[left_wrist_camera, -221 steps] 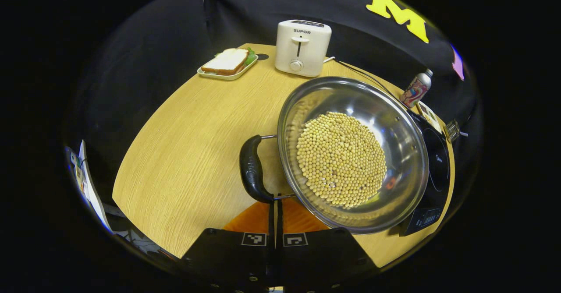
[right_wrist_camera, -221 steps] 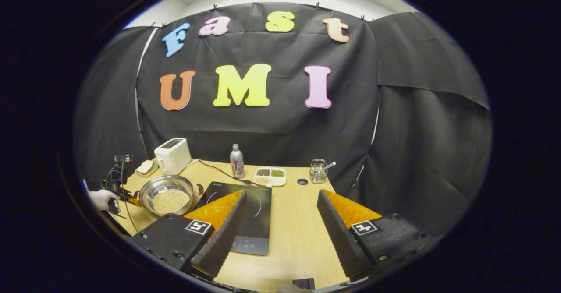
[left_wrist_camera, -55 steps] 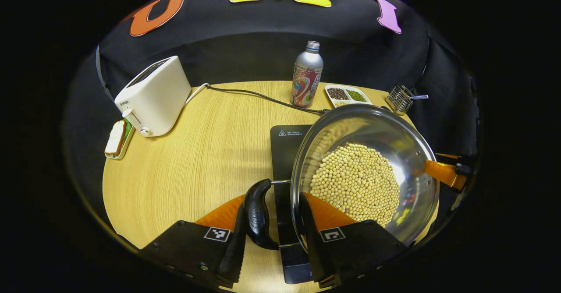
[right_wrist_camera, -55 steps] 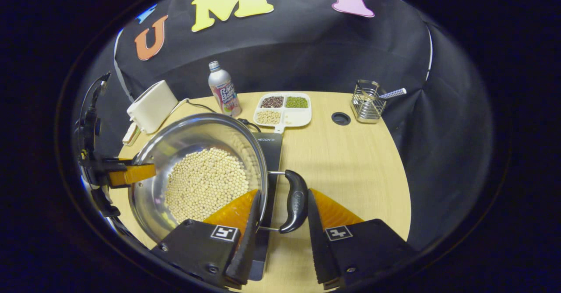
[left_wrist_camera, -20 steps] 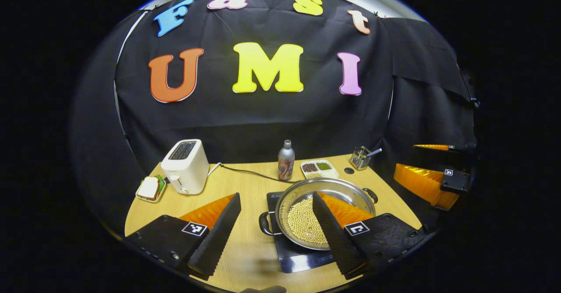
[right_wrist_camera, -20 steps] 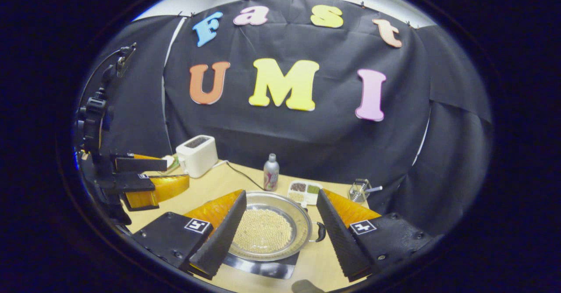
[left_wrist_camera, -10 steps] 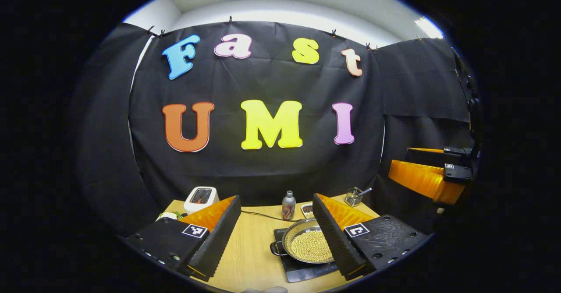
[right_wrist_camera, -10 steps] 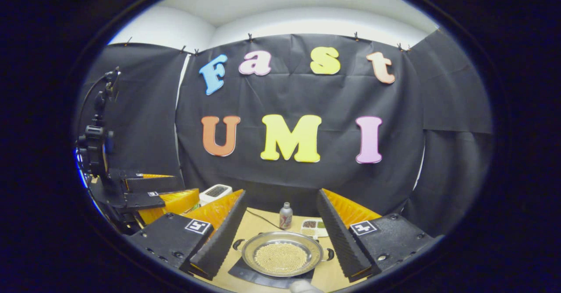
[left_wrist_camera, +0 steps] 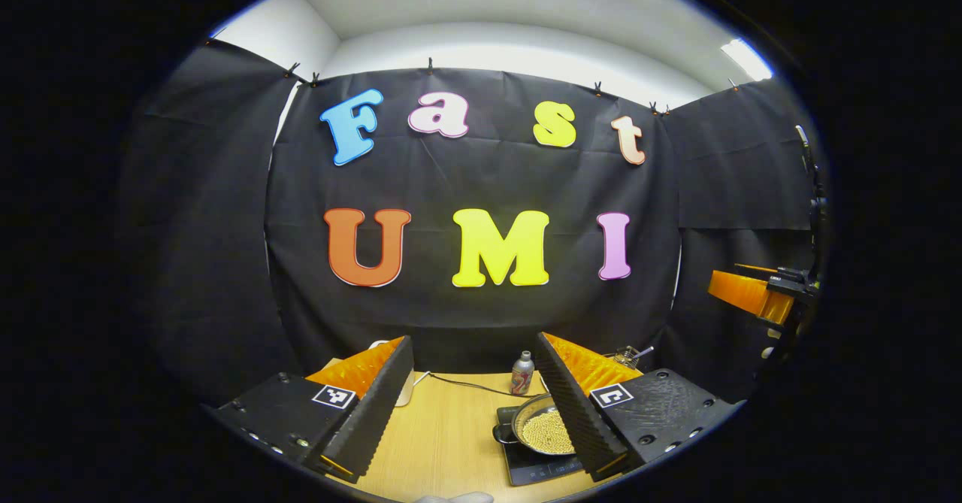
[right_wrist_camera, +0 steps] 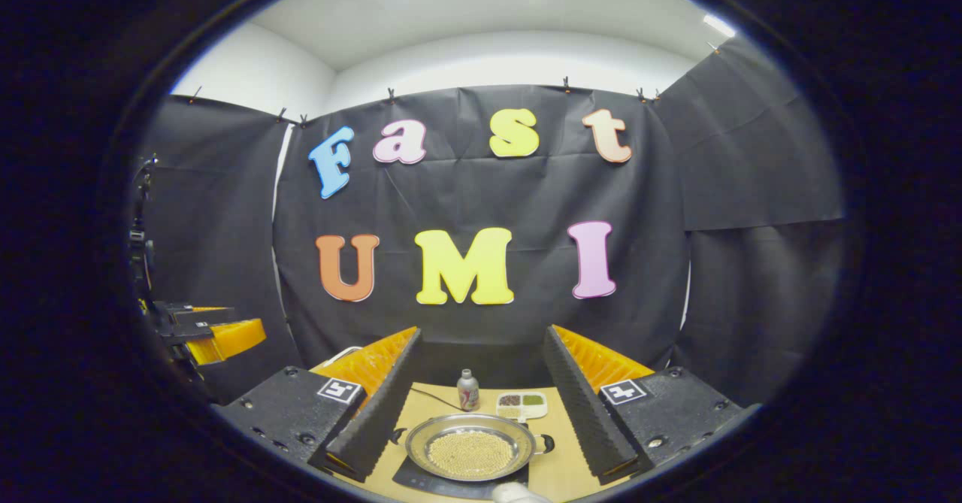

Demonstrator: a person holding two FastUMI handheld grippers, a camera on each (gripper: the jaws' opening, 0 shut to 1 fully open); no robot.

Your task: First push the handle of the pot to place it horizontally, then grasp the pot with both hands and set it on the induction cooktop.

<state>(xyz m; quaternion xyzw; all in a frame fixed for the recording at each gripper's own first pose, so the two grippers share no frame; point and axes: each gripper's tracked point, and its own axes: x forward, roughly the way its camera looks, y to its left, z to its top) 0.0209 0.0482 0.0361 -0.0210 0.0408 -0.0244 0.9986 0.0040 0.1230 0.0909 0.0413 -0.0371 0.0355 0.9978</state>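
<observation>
The table [right_wrist_camera: 560,473] sits far below both cameras. On it, the induction cooktop [right_wrist_camera: 409,479] carries the pot [right_wrist_camera: 470,454], filled with pale beans, handles out to either side. Judging by that, placement looks done and the step in hand is the retreat.

Right gripper [right_wrist_camera: 477,394]: fingers spread wide, holding nothing, well above the pot. Left gripper [left_wrist_camera: 475,394]: same, wide apart and empty, high above the table.

To finish cleanly: both grippers should stay splayed, lift straight away, and keep clear of the pot handles so nothing nudges it off the cooktop. A check that the pot sits centred on the cooktop is worthwhile; from the right gripper view it looks roughly centred, slightly toward the far edge.

View differences: the right gripper view shows the whole pot rim, both handles and the divided tray [right_wrist_camera: 521,405] behind it. The left gripper view has its own right finger covering half the pot [left_wrist_camera: 543,431], but shows the bottle [left_wrist_camera: 520,374], the cable and the utensil holder [left_wrist_camera: 626,356].
</observation>
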